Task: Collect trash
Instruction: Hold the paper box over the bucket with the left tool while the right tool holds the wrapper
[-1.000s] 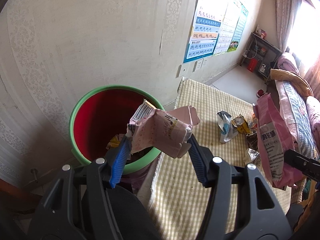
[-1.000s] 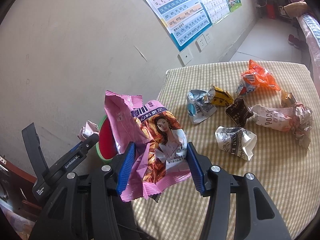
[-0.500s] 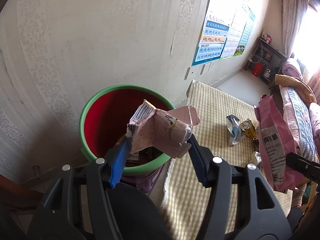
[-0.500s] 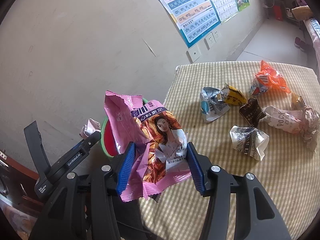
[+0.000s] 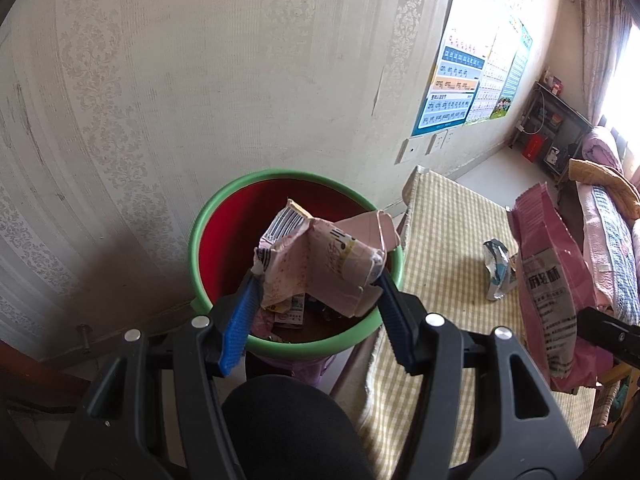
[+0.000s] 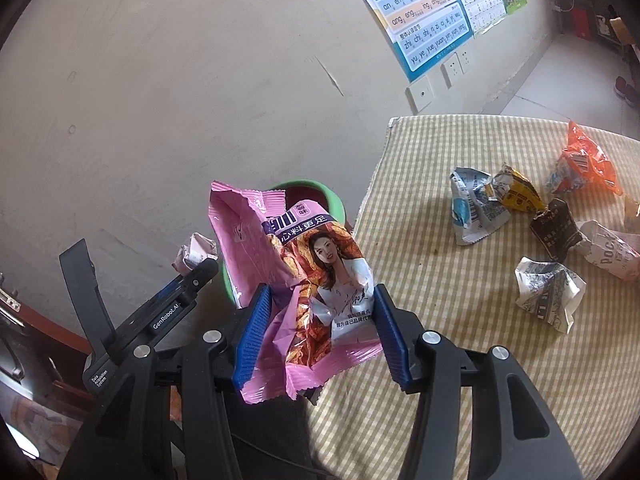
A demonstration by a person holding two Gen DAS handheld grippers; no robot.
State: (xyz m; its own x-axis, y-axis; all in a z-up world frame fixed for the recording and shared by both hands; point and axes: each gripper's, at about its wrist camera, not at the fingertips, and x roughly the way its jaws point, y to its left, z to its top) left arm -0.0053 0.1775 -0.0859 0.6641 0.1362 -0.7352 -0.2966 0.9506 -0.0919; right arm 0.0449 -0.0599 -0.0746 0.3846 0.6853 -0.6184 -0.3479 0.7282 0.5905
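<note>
My left gripper is shut on a crumpled pale pink carton and holds it over the mouth of a red bin with a green rim, which has wrappers at its bottom. My right gripper is shut on a pink snack bag printed with a woman's picture, near the table's left edge. That bag shows at the right of the left wrist view. The left gripper and bin rim appear behind the bag in the right wrist view.
A checked cloth covers the table, which carries several crumpled wrappers: a silver-blue one, a yellow one, an orange one and a white one. The wall with posters stands behind the bin. A bed lies at far right.
Both grippers have drifted left towards the bin with their loads. The bin now sits more centred under the left gripper's carton, and the table wrappers have slid right in both views.
</note>
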